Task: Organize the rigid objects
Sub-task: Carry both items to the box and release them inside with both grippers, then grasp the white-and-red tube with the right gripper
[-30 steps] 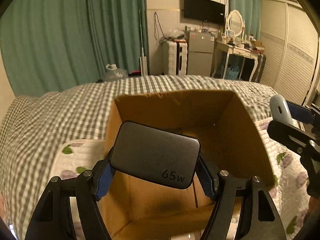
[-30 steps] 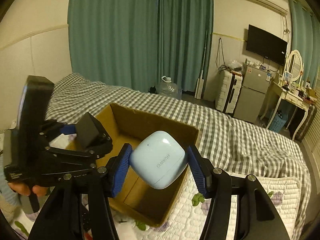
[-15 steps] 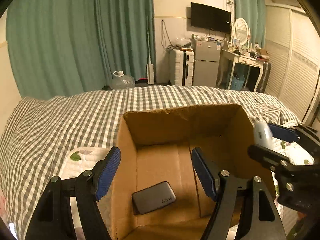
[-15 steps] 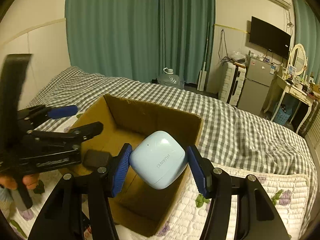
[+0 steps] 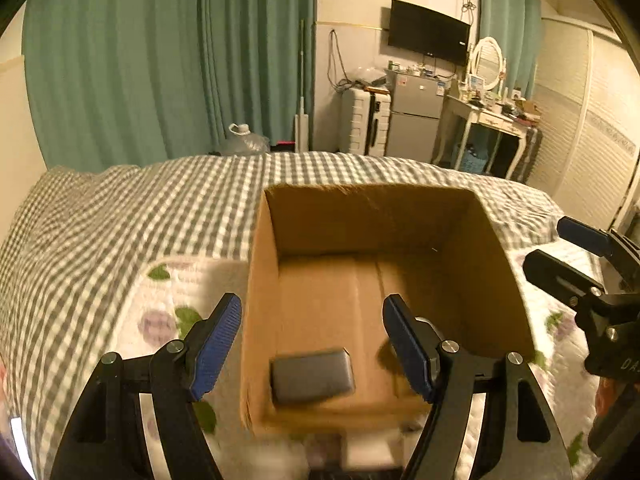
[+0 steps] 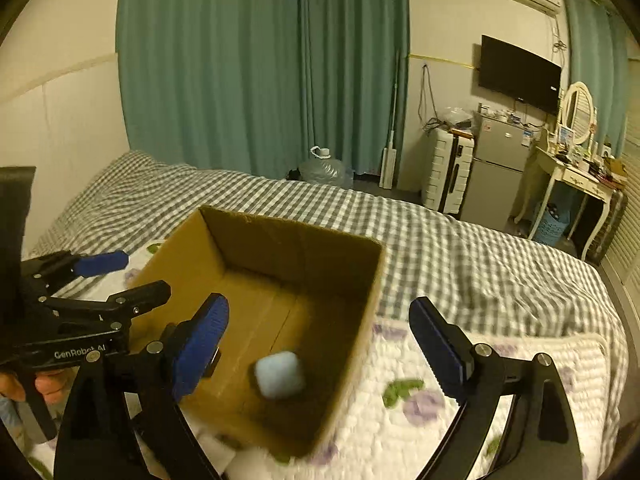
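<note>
Both items are in: the dark charger lies on the cardboard box floor, the blue earbud case beside it. Left hand-held gripper and right hand-held gripper hang spread and empty above the box on the bed; nothing more to pack shows.

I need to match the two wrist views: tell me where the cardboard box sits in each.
Left wrist: the box fills the lower centre, open top toward the camera, a dark charger on its floor, seen between the open left claw.
Right wrist: the box sits centre-left, a pale blue case inside, under the open right claw.
Shared landmark: the wall TV.
</note>
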Demonstrator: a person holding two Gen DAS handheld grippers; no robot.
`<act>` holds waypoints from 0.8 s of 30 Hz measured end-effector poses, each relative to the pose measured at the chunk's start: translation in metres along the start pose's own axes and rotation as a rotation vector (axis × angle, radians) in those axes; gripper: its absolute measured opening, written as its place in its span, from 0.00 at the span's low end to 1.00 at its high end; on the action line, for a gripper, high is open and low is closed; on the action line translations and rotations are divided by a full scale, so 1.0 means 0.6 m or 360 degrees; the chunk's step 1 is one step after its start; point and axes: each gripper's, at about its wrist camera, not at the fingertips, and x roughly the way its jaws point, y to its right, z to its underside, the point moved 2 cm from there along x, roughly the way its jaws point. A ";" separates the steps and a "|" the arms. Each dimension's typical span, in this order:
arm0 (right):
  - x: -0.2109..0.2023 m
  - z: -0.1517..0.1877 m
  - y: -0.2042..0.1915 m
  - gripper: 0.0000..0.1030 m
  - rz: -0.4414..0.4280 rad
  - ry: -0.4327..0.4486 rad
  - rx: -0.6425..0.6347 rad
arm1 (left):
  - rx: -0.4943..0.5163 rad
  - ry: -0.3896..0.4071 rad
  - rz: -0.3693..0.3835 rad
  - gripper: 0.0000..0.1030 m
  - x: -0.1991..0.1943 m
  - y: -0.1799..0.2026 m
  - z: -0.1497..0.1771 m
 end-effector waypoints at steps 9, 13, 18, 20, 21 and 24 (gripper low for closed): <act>-0.101 0.086 -0.059 0.89 0.0062 -0.0153 -0.0011 | -0.0017 -0.0070 -0.0085 0.74 -0.119 0.006 0.104; -0.086 0.143 -0.102 0.89 0.0015 -0.0261 -0.0004 | -0.0086 -0.0136 -0.0127 0.74 -0.123 -0.007 0.161; -0.032 0.193 -0.147 0.84 0.0016 -0.0369 -0.0076 | -0.0133 -0.0220 -0.0206 0.74 -0.087 -0.035 0.216; -0.005 0.204 -0.154 0.77 -0.0018 -0.0424 -0.0062 | -0.0168 -0.0264 -0.0233 0.74 -0.072 -0.050 0.227; 0.003 0.207 -0.156 0.76 -0.0025 -0.0436 -0.0054 | -0.0187 -0.0279 -0.0234 0.74 -0.067 -0.056 0.230; 0.033 0.213 -0.164 0.72 -0.0049 -0.0468 -0.0037 | -0.0221 -0.0273 -0.0223 0.74 -0.065 -0.065 0.231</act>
